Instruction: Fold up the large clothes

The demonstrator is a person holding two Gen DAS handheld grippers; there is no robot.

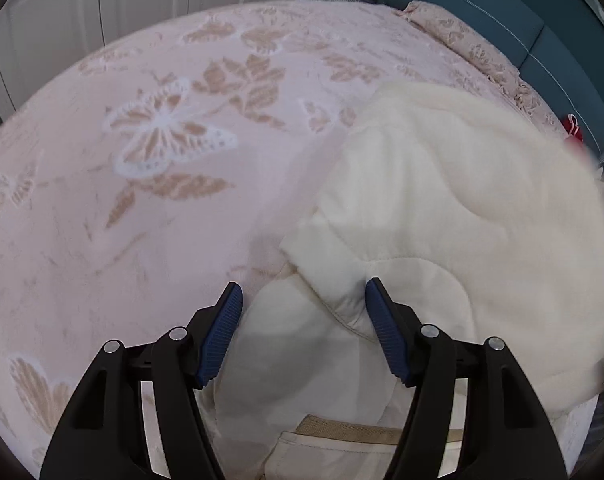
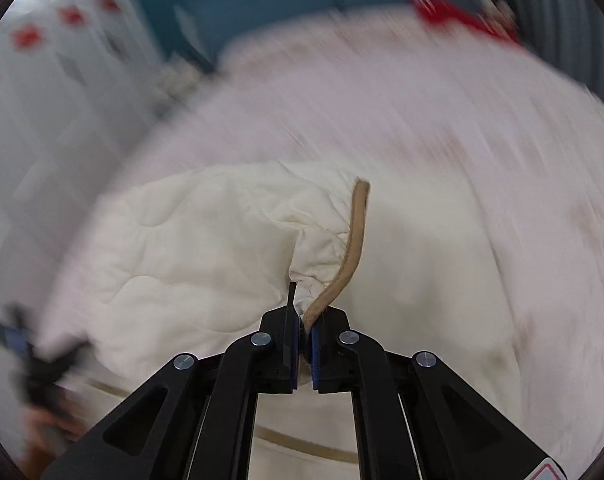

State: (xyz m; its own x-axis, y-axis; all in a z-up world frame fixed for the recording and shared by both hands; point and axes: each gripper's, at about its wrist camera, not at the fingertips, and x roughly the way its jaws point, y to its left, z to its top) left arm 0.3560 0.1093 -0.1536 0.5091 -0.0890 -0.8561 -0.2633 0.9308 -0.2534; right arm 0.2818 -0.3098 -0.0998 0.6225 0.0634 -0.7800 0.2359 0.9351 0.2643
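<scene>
A cream quilted garment (image 1: 441,208) lies bunched on the pink bed cover, filling the right half of the left wrist view. My left gripper (image 1: 303,294) stands open over a fold of it, with cloth between the blue pads (image 1: 222,336) but not pinched. In the right wrist view the same garment (image 2: 190,248) hangs lifted, and my right gripper (image 2: 302,320) is shut on its edge by the tan trim (image 2: 351,240). That view is smeared by motion. A dark blurred shape at the lower left may be the left gripper (image 2: 34,360).
The pink bed cover (image 1: 142,152) with butterfly and leaf patterns spreads to the left. A teal headboard (image 1: 501,12) and a pink pillow (image 1: 461,36) lie at the far right. White cupboard doors (image 1: 102,4) stand behind. Something red (image 1: 573,128) sits at the bed's right edge.
</scene>
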